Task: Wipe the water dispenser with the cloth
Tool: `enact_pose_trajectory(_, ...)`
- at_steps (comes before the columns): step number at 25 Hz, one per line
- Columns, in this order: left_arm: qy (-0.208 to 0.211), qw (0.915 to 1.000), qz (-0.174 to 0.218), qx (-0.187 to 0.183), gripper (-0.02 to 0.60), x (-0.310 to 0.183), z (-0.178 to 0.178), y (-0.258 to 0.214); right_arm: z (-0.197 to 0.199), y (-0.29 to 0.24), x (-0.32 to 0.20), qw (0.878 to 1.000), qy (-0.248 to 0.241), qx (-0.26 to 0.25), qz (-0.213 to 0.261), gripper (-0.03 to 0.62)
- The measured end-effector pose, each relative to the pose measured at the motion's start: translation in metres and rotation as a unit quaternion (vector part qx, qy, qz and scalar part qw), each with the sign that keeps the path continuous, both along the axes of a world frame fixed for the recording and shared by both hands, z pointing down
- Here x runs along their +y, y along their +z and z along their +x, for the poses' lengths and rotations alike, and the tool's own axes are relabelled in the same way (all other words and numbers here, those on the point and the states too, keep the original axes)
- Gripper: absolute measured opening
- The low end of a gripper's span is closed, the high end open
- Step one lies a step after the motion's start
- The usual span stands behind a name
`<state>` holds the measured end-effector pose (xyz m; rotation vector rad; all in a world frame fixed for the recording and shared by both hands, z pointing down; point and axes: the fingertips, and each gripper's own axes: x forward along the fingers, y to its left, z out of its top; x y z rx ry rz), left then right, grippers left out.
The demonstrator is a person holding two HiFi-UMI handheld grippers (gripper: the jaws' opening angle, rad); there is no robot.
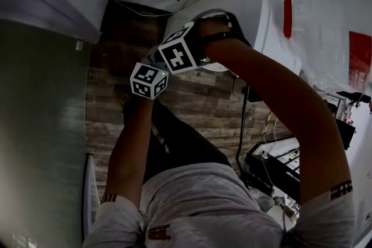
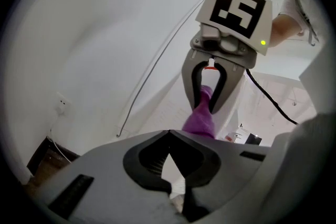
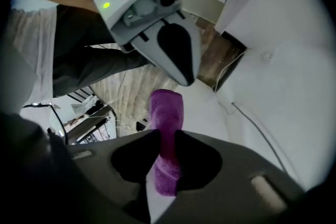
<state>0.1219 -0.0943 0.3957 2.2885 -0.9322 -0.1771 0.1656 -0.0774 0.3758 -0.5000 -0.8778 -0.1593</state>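
Note:
My right gripper is shut on a rolled purple cloth, which sticks out past the jaws over the white top of the water dispenser. The left gripper view shows the same cloth hanging between the right gripper's fingers. My left gripper faces it with its jaw tips together and nothing held. Seen from the right gripper view, the left gripper points down at the cloth. In the head view both marker cubes sit close together beside the white dispenser; the cloth is hidden there.
A thin cable runs down the white wall, and an outlet sits low on it. Wood floor lies below. A black rack with cables stands at the right. A red label marks the dispenser.

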Motion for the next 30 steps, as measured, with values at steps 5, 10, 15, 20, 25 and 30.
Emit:
enact_pose_trajectory(5, 0.0, 0.9999, 0.009, 0.005, -0.002, -0.01, 0.006, 0.0, -0.006, 0.018, -0.076, 0.994, -0.042, -0.019, 0.101, 0.092)
enact_pose_trajectory(10, 0.0, 0.9996, 0.025, 0.01, -0.002, -0.015, 0.013, 0.001, 0.008, 0.034, -0.141, 0.984, -0.048, -0.011, 0.171, 0.092)
enact_pose_trajectory(15, -0.007, 0.9994, 0.029, 0.015, -0.002, -0.016, 0.02, 0.01, 0.023, 0.051, -0.174, 0.979, -0.04, -0.005, 0.201, 0.092)
enact_pose_trajectory(20, -0.011, 0.9994, 0.031, 0.012, -0.002, -0.013, 0.025, 0.025, 0.032, 0.071, -0.184, 0.977, -0.048, 0.004, 0.208, 0.092)
enact_pose_trajectory(25, -0.025, 0.999, 0.036, 0.011, -0.002, -0.014, 0.022, 0.029, 0.034, 0.087, -0.196, 0.973, -0.084, 0.015, 0.214, 0.092)
enact_pose_trajectory(30, -0.015, 0.9991, 0.039, 0.012, -0.002, -0.012, 0.025, 0.035, 0.045, 0.1, -0.202, 0.972, -0.091, 0.028, 0.215, 0.092)
